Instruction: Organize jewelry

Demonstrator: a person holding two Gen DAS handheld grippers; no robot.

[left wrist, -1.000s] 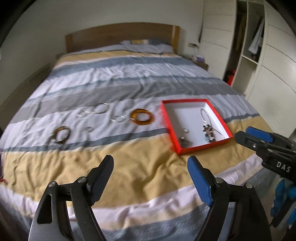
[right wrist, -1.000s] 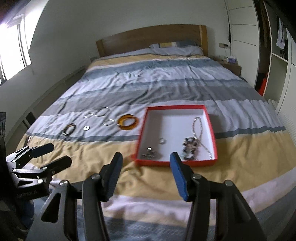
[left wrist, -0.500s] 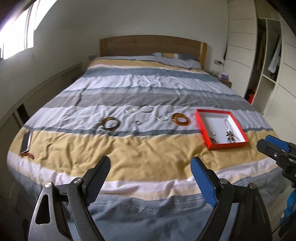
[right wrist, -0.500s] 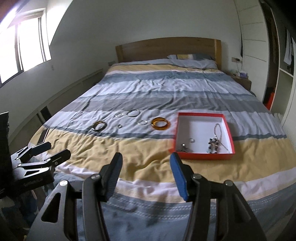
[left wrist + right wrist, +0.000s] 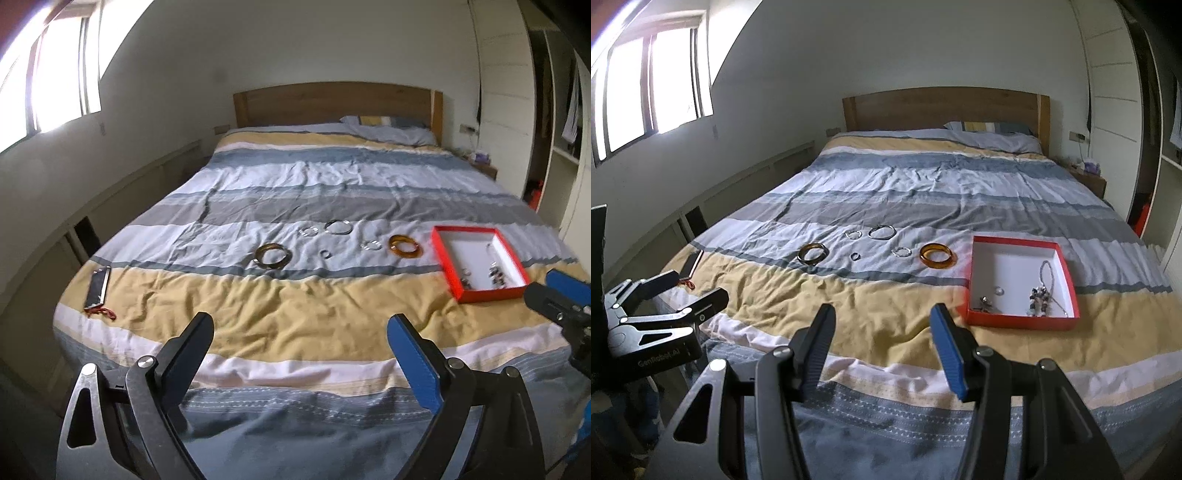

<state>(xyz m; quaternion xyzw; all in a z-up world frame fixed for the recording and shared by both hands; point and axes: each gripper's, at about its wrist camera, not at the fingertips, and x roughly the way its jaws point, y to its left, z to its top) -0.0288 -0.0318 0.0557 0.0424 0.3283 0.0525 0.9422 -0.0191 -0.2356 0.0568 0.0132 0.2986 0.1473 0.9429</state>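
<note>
1. Red box (image 5: 1021, 319), shallow, white inside, on the striped bedspread (image 5: 886, 295); it holds a beaded necklace (image 5: 1043, 291), a small ring and a metal trinket.
2. Loose on the bedspread left of the box: amber bangle (image 5: 937, 254), brown-gold bangle (image 5: 812, 254), three silver hoops, one small ring.
3. Left gripper (image 5: 300, 341): jaws opening, nothing between them; all jewelry lies well beyond the fingertips.
4. Right gripper (image 5: 882, 326): jaws partly apart, empty; box ahead and to the right.
</note>
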